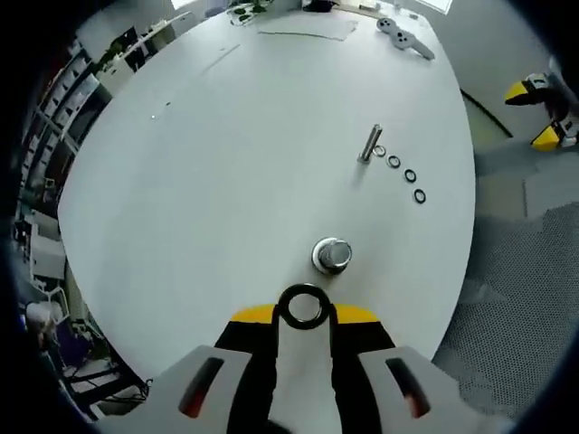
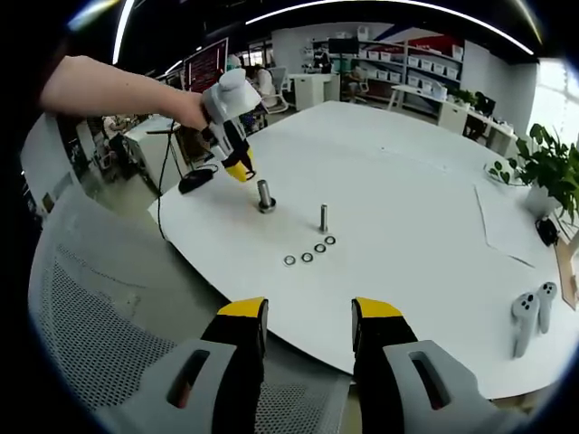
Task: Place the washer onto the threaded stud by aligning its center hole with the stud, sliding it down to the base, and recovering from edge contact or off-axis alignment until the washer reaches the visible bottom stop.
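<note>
**Count of parts on the white table**

Five washers in all: one washer [image 1: 303,307] gripped between the jaws of the left gripper [image 1: 303,316], and four loose washers [image 1: 399,168] lying in a short row that starts just beside the slim bolt [image 1: 371,143].

Two upright metal pieces: the slim bolt and one threaded stud [image 1: 332,255] on its round base, near the bolt.

Two grippers: the left one and the right gripper [image 2: 308,327].

Two white hand controllers [image 2: 529,316] lie well apart from the bolt.
</note>
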The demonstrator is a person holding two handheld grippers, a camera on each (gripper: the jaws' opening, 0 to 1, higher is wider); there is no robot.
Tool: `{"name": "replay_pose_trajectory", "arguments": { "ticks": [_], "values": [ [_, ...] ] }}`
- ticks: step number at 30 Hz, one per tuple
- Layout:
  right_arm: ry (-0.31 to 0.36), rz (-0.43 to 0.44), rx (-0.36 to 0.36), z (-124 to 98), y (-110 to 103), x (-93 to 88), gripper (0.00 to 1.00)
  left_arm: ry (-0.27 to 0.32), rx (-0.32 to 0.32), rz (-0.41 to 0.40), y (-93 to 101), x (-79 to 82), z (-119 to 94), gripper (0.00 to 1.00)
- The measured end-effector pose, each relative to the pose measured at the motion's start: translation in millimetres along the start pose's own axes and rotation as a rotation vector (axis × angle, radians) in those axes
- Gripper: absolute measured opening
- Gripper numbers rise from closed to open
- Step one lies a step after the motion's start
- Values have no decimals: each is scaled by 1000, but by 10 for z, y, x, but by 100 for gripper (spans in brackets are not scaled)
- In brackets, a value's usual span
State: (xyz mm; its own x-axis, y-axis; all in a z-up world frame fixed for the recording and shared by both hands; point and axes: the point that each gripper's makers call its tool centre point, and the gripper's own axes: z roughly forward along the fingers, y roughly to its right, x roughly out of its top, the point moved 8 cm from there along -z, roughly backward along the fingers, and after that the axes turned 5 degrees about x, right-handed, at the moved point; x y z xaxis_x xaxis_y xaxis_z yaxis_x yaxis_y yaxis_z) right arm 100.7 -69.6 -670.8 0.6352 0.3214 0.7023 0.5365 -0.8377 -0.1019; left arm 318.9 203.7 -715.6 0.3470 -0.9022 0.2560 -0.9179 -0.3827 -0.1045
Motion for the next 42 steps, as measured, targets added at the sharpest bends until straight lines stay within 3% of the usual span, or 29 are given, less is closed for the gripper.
{"name": "replay_pose_trajectory", "arguments": {
  "ticks": [6, 19, 36, 42],
  "values": [
    [5, -1, 1, -1, -2, 8, 39, 23, -15, 28, 70, 144, -10, 19],
    [26, 7, -7, -20, 14, 20, 39, 3, -31, 88, 221, 316, 71, 19],
    [37, 10, -20, -32, 27, 24, 39, -48, -19, 130, 266, 335, 261, 19],
    [27, 8, -18, -23, 28, 17, 39, -64, -24, 103, 257, 296, 366, 19]
  ]
}}
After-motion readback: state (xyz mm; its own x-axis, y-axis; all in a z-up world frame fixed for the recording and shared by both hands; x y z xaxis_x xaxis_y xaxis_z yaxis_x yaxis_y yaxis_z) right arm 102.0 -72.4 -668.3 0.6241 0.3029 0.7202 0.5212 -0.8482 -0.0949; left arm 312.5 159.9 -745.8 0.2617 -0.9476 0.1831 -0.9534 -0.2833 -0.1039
